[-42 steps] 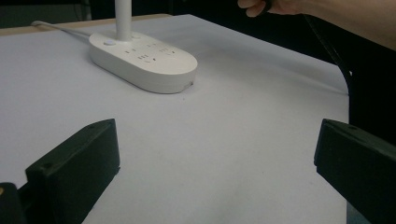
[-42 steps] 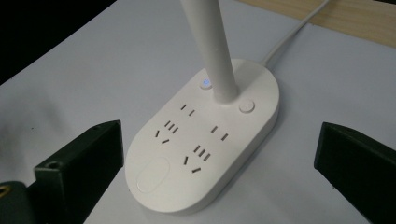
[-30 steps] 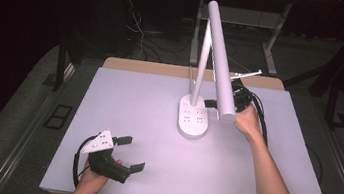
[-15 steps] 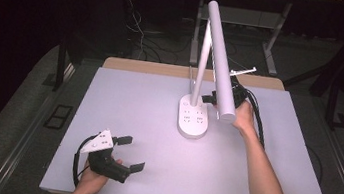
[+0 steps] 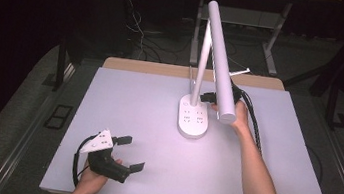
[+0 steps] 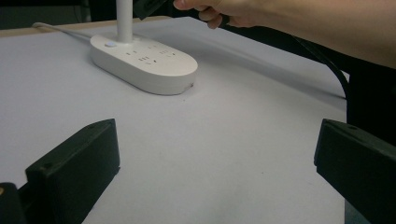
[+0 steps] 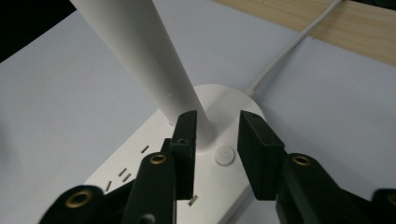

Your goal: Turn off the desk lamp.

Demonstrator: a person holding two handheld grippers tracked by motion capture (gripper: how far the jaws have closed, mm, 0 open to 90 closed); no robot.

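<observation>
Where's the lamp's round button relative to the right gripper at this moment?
In the right gripper view, the round button sits on the lamp base just right of the lamp post, in the gap ahead of the right gripper.

A white desk lamp (image 5: 218,57) is seen, with a white tube head and a white oval base (image 5: 193,119) marked by small dark socket slots; a pale round button (image 7: 225,154) is set in the base. A white cord (image 7: 289,44) is trailed from it. The table top (image 5: 147,119) is shown in pale lilac-white, edged at the far side by a light wood strip (image 5: 153,68). Black jaws are carried by the right gripper (image 7: 215,135), with brass-coloured rivets. The left gripper (image 5: 130,153) is black, topped by a pale grey plate.
</observation>
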